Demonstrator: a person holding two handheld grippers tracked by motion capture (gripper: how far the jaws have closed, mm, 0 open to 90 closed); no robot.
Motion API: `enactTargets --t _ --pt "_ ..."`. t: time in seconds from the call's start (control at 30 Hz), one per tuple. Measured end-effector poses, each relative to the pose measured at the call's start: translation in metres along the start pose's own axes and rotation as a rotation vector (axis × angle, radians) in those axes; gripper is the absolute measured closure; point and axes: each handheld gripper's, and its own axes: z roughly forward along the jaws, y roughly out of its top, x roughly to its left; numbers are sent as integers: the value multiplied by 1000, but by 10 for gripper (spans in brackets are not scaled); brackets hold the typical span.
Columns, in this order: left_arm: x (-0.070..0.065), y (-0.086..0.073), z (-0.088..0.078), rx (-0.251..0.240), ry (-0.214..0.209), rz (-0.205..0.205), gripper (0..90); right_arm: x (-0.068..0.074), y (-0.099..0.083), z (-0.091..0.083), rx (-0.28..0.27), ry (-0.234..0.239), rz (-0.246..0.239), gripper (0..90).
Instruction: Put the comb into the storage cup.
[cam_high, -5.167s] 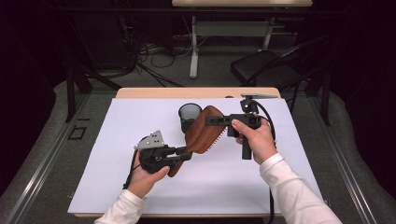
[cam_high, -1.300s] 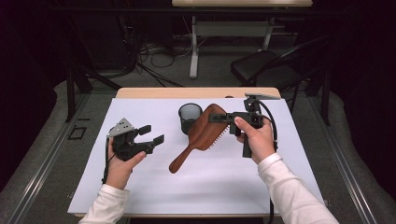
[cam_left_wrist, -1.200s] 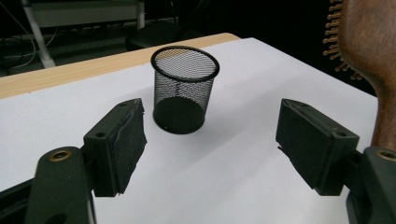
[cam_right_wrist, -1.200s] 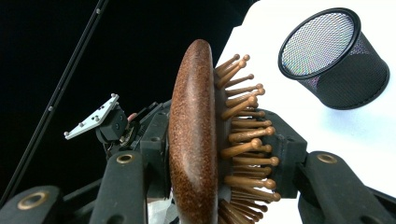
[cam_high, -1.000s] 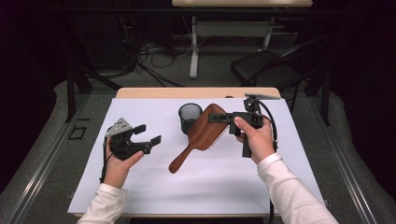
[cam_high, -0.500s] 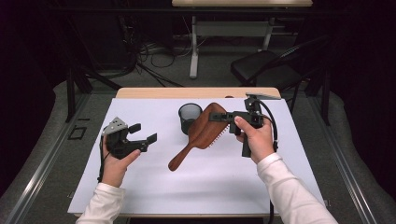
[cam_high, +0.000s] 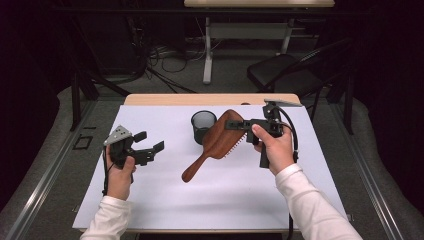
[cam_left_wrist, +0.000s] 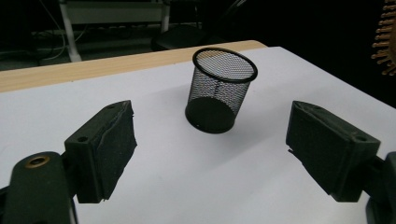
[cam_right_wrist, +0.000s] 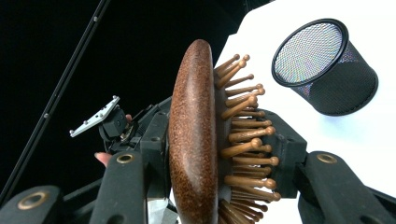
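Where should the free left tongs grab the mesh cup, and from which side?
Judgement: grip the mesh cup by its rim, one jaw inside and one outside, coming from above. It stands upright with its mouth open; the left tongs are open, but spanning the body looks marginal.

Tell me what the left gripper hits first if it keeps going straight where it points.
Probably the black mesh cup: it stands centred between the open left gripper jaws, bare white table between. Depth is uncertain.

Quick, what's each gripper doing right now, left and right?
Left gripper: open, holding nothing, aimed toward the mesh cup.
Right gripper: shut on the wooden hairbrush, clamping its head.
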Motion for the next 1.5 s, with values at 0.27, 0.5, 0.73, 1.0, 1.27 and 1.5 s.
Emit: enactTargets --t 0.27,0.5,0.73,1.0,1.27,1.5 --pt "-2 -1 -2 9 85 47 158 0 0 0 -3 -9 -2 512" --pt "0 -4 -1 32 108 36 158 1 1 -1 -21 -11 -2 512" --pt "2 -4 -2 39 117 26 158 0 2 -2 -33 -18 -2 512" --pt "2 -4 -3 37 120 27 158 0 3 -2 -36 -19 -3 511" --pt "3 -4 -3 32 118 20 158 1 4 -2 -41 -24 -6 511" --pt "4 -4 -4 31 119 16 158 1 6 -3 -48 -30 -4 511"
